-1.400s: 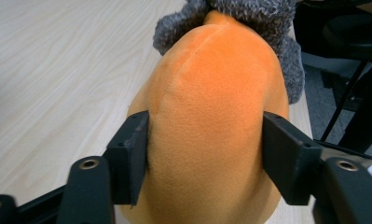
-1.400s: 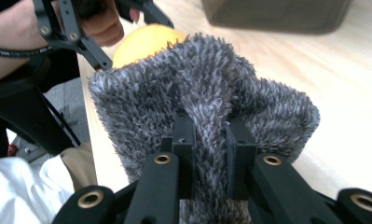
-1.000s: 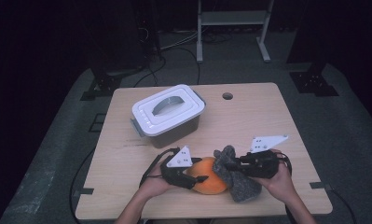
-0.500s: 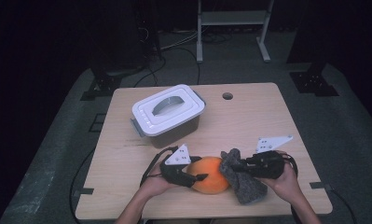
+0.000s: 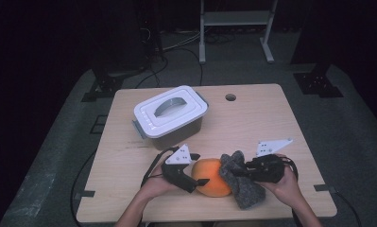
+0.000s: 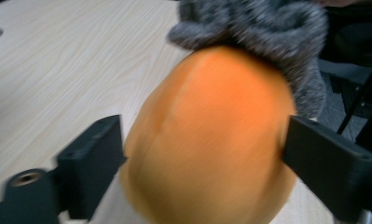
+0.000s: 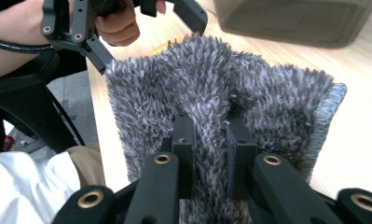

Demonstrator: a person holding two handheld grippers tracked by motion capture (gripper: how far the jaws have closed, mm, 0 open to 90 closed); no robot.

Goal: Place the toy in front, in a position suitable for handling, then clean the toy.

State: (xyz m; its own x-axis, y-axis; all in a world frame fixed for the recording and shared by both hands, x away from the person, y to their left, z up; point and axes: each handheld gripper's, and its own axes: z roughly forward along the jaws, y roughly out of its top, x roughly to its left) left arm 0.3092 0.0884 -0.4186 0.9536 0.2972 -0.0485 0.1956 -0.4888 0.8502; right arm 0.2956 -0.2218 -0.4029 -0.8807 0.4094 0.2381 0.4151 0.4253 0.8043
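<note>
An orange ball-like object (image 5: 211, 176) rests near the front edge of the wooden table (image 5: 252, 123). My left gripper (image 5: 200, 178) grips it from the left, one jaw on each side of the orange object (image 6: 207, 140). A shaggy grey cloth (image 5: 240, 179) lies against the object's right side, and its edge drapes over the top. My right gripper (image 5: 240, 171) is shut on a fold of the grey cloth (image 7: 211, 98), pinched between its fingers (image 7: 183, 140). The left gripper (image 7: 127, 18) and the hand holding it appear beyond the cloth in the right gripper view.
A lidded plastic box (image 5: 169, 115) with a white lid and handle stands behind the left gripper, at the table's middle left. A round cable hole (image 5: 230, 97) sits near the far edge. A metal rack (image 5: 235, 23) stands on the floor beyond the table.
The right gripper has drawn the grey cloth to the right across the orange object, uncovering more of its top. The left gripper keeps its hold and barely moves.
</note>
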